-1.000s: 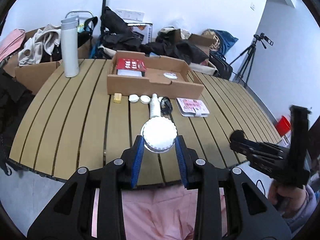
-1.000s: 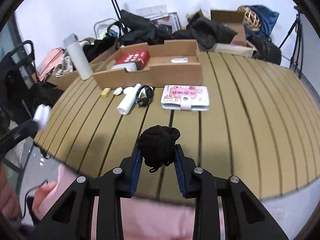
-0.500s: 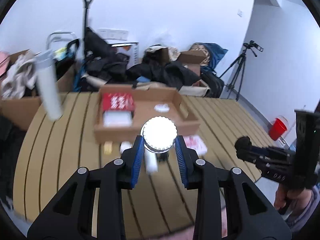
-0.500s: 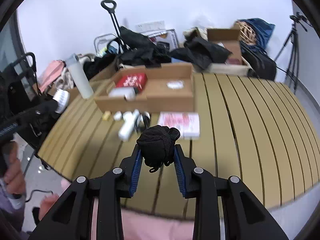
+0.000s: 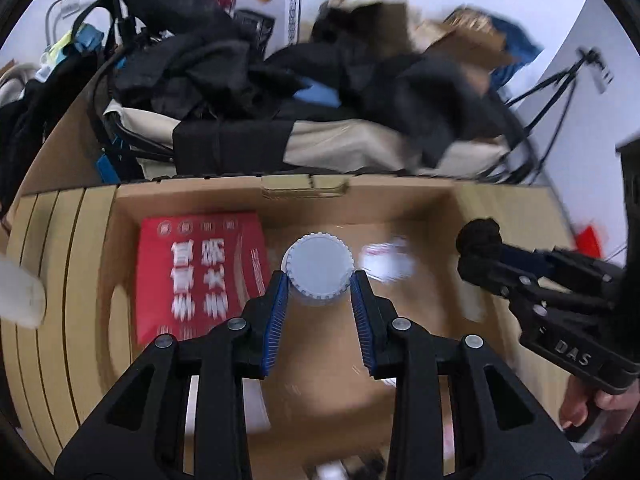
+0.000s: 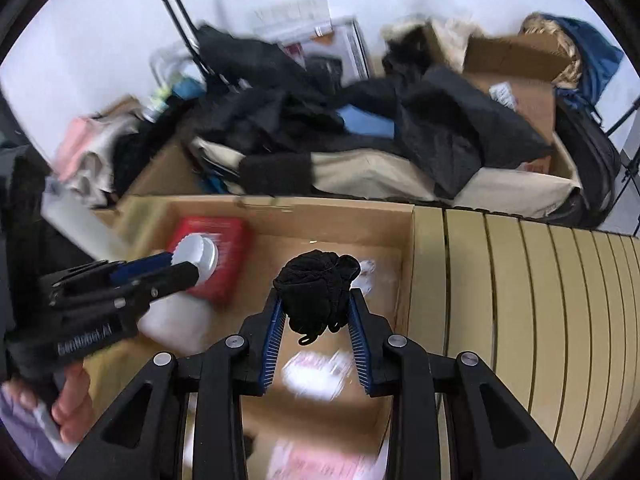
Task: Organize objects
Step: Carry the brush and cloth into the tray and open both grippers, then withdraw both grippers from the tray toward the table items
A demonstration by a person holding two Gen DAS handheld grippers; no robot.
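My left gripper (image 5: 318, 280) hangs over the open cardboard box (image 5: 304, 192) with a white ribbed-cap jar (image 5: 318, 268) between its blue pads. Its jaws are opening, though the pads still touch the cap. A red printed box (image 5: 200, 276) lies in the box just left of the jar, and a small white label (image 5: 386, 258) just right. My right gripper (image 6: 316, 300) is shut on a black fabric bundle (image 6: 316, 284) over the right half of the cardboard box (image 6: 320, 212). The left gripper (image 6: 186, 268) and its jar (image 6: 196, 258) show at the left of the right wrist view.
The box sits on a slatted wooden table (image 6: 520, 300), which runs on to the right. Behind it lies a heap of dark clothes and bags (image 6: 440, 120), with a trolley handle (image 6: 176, 0). A white bottle (image 5: 20, 296) stands left. A hand (image 6: 68, 400) holds the left gripper.
Both grippers have swept forward from the table's near edge to above the cardboard box, each still carrying its object. The loose items on the table have slid out of sight below.
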